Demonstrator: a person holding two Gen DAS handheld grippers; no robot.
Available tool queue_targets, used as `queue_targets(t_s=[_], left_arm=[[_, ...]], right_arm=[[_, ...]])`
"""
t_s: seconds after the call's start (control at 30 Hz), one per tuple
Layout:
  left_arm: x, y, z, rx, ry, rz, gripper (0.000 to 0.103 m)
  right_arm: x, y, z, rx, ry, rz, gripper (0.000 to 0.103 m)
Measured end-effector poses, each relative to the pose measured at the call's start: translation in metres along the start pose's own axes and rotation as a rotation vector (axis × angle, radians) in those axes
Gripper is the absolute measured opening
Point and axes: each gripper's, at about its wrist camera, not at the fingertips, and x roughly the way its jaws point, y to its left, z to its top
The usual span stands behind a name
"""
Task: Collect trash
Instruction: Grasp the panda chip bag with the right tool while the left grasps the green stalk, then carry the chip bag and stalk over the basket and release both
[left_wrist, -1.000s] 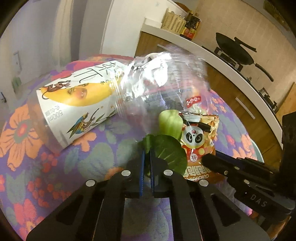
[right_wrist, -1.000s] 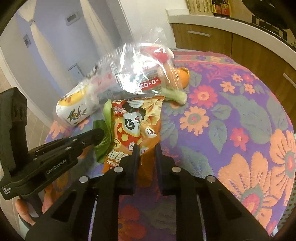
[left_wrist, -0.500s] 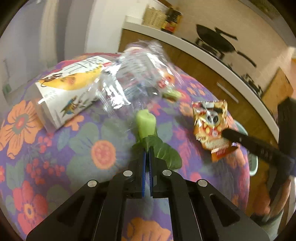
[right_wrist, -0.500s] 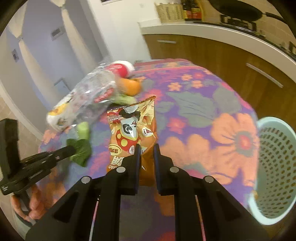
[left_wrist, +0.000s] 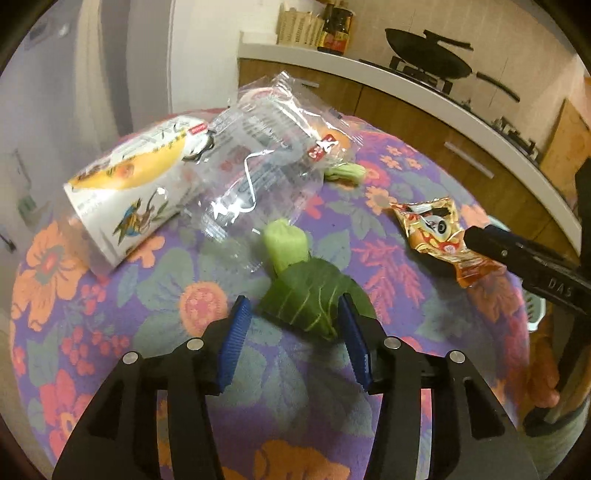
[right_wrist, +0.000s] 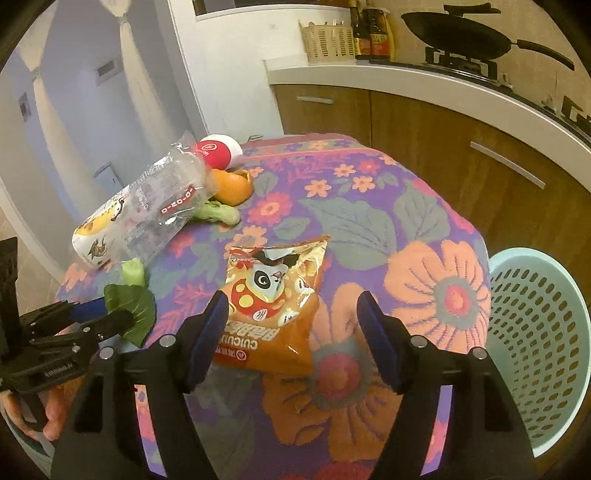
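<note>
Left gripper (left_wrist: 291, 325): jaws have just been opening and now stand apart; the leaf (left_wrist: 314, 299) lies between the blue pads on the cloth, its right edge close against the right pad, and whether it touches cannot be told.
Right gripper (right_wrist: 291, 328): jaws have just been opening and now stand wide; the snack bag (right_wrist: 273, 306) lies flat between them, clear of both pads.
Change, leaf: a second ago it was pinched in closed jaws close to the bottle (left_wrist: 136, 195); now it rests free, nearer the table's edge, stalk pointing away from the gripper.
Change, snack bag: a second ago it was clamped and sat against the pile; now it lies apart from the pile, near the table edge beside the basket (right_wrist: 539, 332).
Pile left behind: bottle, clear wrapper (left_wrist: 266, 147), orange peel (right_wrist: 232, 186), a second green stalk (right_wrist: 218, 214) and a red-and-white ball (right_wrist: 218, 149) sit together at the far side of the cloth (right_wrist: 369, 206).
Basket: pale blue, perforated, standing off the table's right edge; what it holds is not visible.
Meaning for the task: both items appear to have been dragged out and let go, not binned; nothing shown is in the basket yet, so collection is judged to be at an early stage.
Likely next need: a fresh grip on each piece before it can be carried over the rim.
</note>
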Motion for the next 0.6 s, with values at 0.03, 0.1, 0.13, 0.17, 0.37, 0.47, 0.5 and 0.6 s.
queue_targets(t_s=[0.03, 0.1, 0.13, 0.17, 0.37, 0.47, 0.5, 0.6], left_arm=[[0.001, -0.005, 0.0, 0.022, 0.002, 0.024, 0.049], [0.004, -0.012, 0.0, 0.052, 0.005, 0.059, 0.048], [0.005, -0.015, -0.001, 0.068, 0.005, 0.071, 0.045], [0.005, -0.017, -0.001, 0.082, 0.003, 0.079, 0.042], [0.001, -0.023, -0.005, 0.083, -0.008, 0.075, 0.02], [-0.003, -0.024, -0.007, 0.068, -0.025, 0.073, 0.008], [-0.007, -0.023, -0.006, 0.06, -0.036, 0.071, 0.001], [-0.015, -0.02, -0.006, 0.032, -0.046, 0.028, 0.001]], right_arm=[[0.004, 0.0, 0.001, 0.007, 0.012, 0.003, 0.072], [0.012, 0.001, 0.003, 0.007, 0.036, 0.009, 0.074], [0.014, 0.002, 0.003, 0.001, 0.047, 0.014, 0.074], [0.017, 0.004, 0.004, -0.01, 0.06, 0.013, 0.074], [0.028, 0.019, 0.0, -0.072, 0.111, -0.056, 0.053], [0.026, 0.021, -0.003, -0.088, 0.1, -0.063, 0.025], [0.024, 0.019, -0.004, -0.075, 0.095, -0.041, 0.021], [0.019, 0.01, -0.005, -0.042, 0.082, 0.002, 0.014]])
